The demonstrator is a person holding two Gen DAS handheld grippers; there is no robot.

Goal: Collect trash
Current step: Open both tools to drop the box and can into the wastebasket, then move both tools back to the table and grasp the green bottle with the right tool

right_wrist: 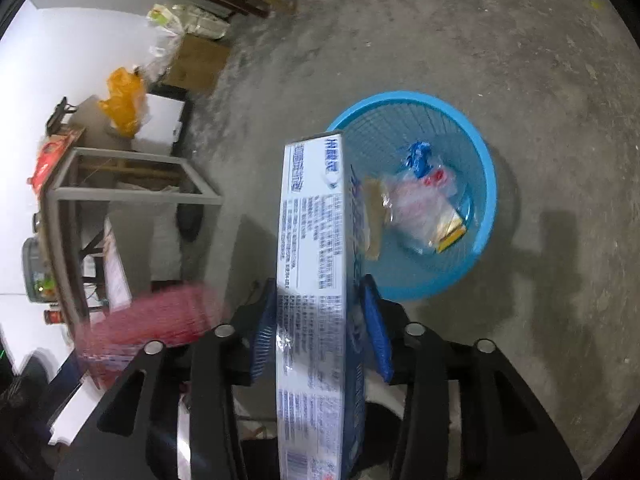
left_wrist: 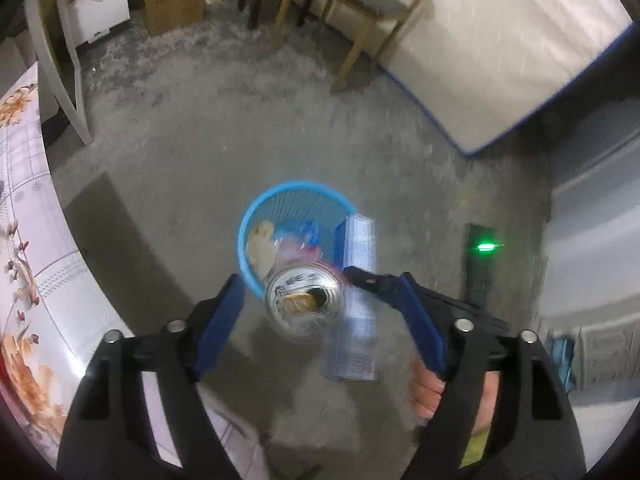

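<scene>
Blue pads of the left gripper [left_wrist: 320,280] are standing apart, not touching the can [left_wrist: 303,299], low middle over the bin [left_wrist: 256,216] | right gripper [right_wrist: 320,316] seems barely gripping the long box [right_wrist: 314,280]: light, stiff, best held mid-length | bin is holding wrappers [right_wrist: 420,200].

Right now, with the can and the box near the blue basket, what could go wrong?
1. The can sits loose in the open left gripper, over the basket's near rim; it could clip the rim and roll across the floor.
2. The long box between the right gripper's jaws reaches only the near rim in the right wrist view; it could tip outside.
3. Can and box are close together and might collide.
</scene>
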